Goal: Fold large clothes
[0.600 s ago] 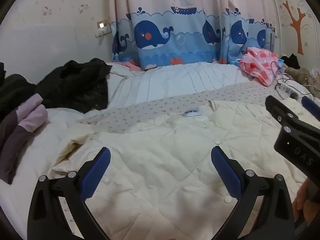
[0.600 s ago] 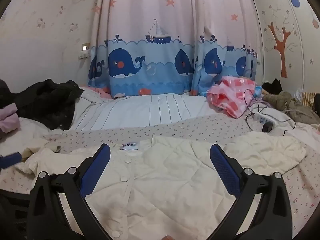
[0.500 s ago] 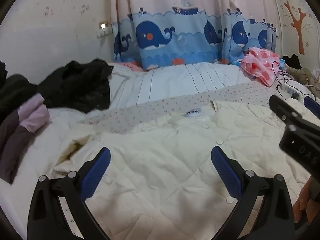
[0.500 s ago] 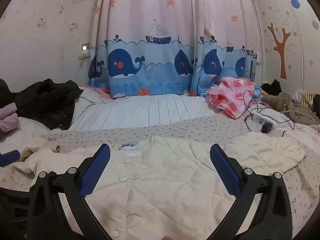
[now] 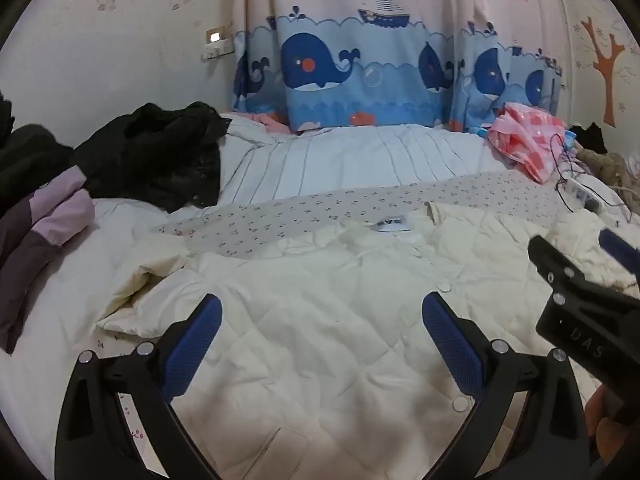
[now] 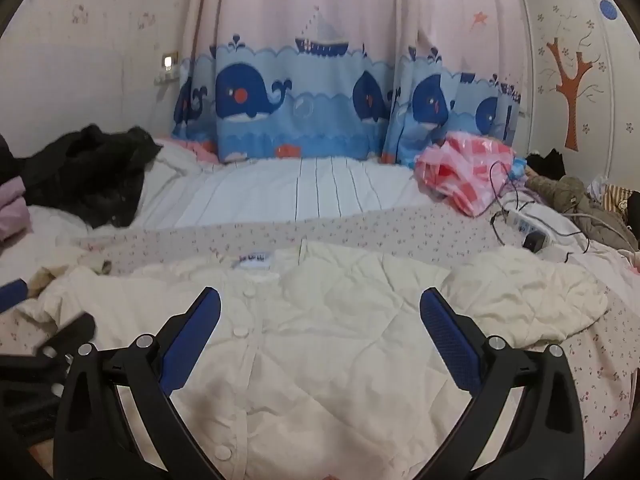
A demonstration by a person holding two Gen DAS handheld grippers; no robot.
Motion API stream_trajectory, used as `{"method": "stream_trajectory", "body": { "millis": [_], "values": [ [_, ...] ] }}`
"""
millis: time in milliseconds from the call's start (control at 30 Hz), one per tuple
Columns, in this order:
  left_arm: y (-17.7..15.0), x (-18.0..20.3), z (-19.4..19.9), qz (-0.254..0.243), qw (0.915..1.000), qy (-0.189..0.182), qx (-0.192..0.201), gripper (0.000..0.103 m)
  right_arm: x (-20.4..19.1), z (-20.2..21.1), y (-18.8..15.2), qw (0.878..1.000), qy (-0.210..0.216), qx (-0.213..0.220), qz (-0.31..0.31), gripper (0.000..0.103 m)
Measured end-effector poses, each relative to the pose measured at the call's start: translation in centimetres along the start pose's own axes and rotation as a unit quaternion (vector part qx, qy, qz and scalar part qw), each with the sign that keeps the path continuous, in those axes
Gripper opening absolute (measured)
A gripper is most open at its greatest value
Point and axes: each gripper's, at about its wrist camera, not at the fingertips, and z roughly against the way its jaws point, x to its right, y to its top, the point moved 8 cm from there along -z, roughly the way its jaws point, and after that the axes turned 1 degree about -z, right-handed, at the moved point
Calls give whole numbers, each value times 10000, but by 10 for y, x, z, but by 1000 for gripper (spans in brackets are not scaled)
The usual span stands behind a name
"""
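Observation:
A cream quilted jacket (image 5: 320, 320) lies spread front-up on the bed, buttons down its middle and a white neck label (image 5: 390, 224) at the far end. Its left sleeve (image 5: 140, 280) is bunched at the left; its right sleeve (image 6: 520, 300) is crumpled at the right. My left gripper (image 5: 320, 320) hovers open over the jacket's chest with nothing between its blue pads. My right gripper (image 6: 320, 316) is open too, above the jacket (image 6: 320, 340) near the button row. Each gripper shows at the edge of the other's view, the right one (image 5: 580, 280) beside the left.
A floral sheet (image 5: 320, 208) and striped white duvet (image 5: 360, 160) cover the bed. A black garment (image 5: 160, 160) and a purple folded one (image 5: 48, 224) lie at the left. A pink checked cloth (image 6: 468, 168), a power strip (image 6: 524, 224) with cables and more clothes sit at the right. A whale curtain (image 5: 360, 72) hangs behind.
Both grippers have shifted slightly; the jacket's collar and label sit a little farther along in the left wrist view. Both jaws stayed wide open.

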Motion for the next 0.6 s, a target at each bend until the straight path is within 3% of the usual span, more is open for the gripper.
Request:
{"method": "stream_trajectory", "body": {
  "millis": [133, 600],
  "values": [
    [1, -11, -7, 65, 9997, 250, -47, 97, 1, -6, -6, 9999, -26, -131, 11, 96],
    [-7, -12, -15, 142, 9995, 239, -139, 97, 6, -9, -10, 9996, -58, -258, -46, 96]
  ]
}}
